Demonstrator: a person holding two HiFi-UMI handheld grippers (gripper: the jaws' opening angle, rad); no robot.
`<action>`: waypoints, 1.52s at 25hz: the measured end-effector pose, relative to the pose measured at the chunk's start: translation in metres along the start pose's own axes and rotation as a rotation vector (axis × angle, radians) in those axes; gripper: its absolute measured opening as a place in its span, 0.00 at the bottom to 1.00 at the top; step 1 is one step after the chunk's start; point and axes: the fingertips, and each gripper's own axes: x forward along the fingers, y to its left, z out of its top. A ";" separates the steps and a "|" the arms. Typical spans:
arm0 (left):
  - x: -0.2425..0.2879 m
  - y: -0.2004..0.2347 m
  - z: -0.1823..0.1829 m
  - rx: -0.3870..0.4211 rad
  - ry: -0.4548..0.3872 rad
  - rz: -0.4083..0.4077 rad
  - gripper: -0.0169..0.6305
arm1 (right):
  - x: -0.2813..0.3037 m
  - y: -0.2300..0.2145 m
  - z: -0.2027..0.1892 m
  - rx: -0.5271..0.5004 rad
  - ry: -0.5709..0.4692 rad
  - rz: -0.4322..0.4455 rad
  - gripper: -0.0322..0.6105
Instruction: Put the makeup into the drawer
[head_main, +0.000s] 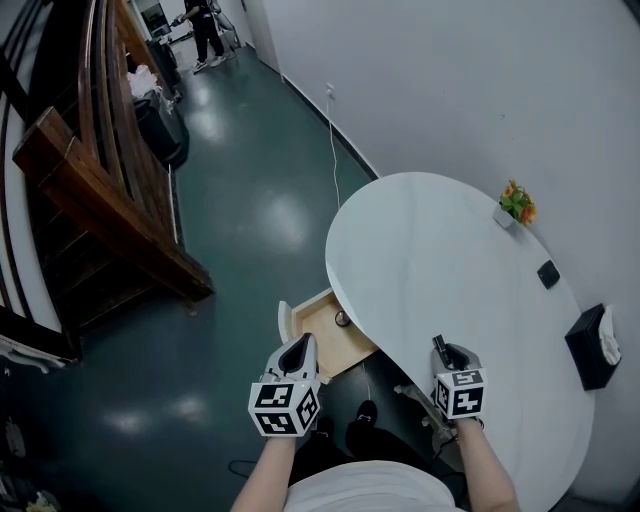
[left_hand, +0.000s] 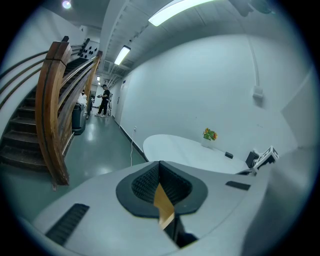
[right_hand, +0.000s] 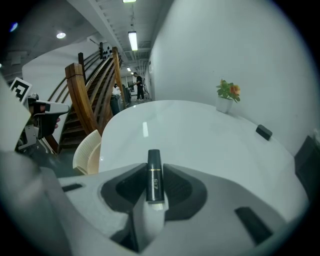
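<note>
Grip first: my right gripper, jaws partly closed, pinches the small black lipstick tube at the white oval table's near edge. I should carry it firmly to the open wooden drawer, where my left gripper hovers closed, empty.

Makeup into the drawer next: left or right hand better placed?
Right. The right gripper is shut on the makeup tube; the left gripper, nearer the open drawer, is shut and empty.
</note>
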 end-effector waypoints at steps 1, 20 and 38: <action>0.000 0.000 0.000 0.001 -0.002 0.002 0.03 | 0.000 0.001 0.000 -0.004 0.000 0.007 0.21; -0.034 0.009 0.000 0.009 -0.039 0.109 0.03 | -0.014 0.070 0.055 -0.087 -0.144 0.193 0.21; -0.059 0.079 0.005 -0.039 -0.051 0.174 0.03 | -0.002 0.163 0.110 -0.139 -0.225 0.280 0.21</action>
